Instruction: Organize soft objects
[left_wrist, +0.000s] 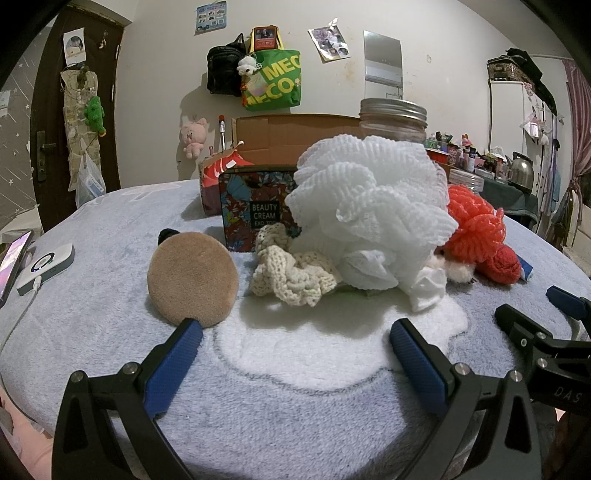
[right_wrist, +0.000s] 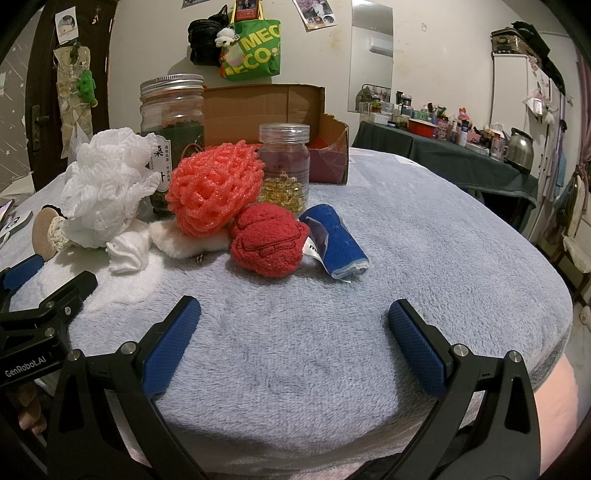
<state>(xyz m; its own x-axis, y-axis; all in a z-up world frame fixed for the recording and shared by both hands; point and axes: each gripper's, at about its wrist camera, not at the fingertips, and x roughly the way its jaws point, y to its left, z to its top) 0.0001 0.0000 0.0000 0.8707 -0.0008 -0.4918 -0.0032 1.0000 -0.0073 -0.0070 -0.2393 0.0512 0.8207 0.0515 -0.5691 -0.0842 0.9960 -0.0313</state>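
Soft things lie in a heap on a blue fleece blanket (left_wrist: 110, 295). A white foam net (left_wrist: 365, 206) sits in the middle, also in the right wrist view (right_wrist: 103, 192). A tan powder puff (left_wrist: 192, 277) stands at its left, a cream crochet scrunchie (left_wrist: 291, 273) between them. An orange foam net (right_wrist: 214, 188), a red plush ball (right_wrist: 267, 243) and a rolled blue cloth (right_wrist: 336, 243) lie to the right. My left gripper (left_wrist: 295, 339) is open and empty, just in front of the puff and scrunchie. My right gripper (right_wrist: 293, 317) is open and empty, in front of the red ball.
A floral tin (left_wrist: 255, 206) marked BEAUTY CREAM stands behind the heap. A large glass jar (right_wrist: 171, 114), a small jar of yellow beads (right_wrist: 284, 162) and an open cardboard box (right_wrist: 273, 107) stand at the back. A phone (left_wrist: 13, 258) and a white device (left_wrist: 46, 267) lie at the left.
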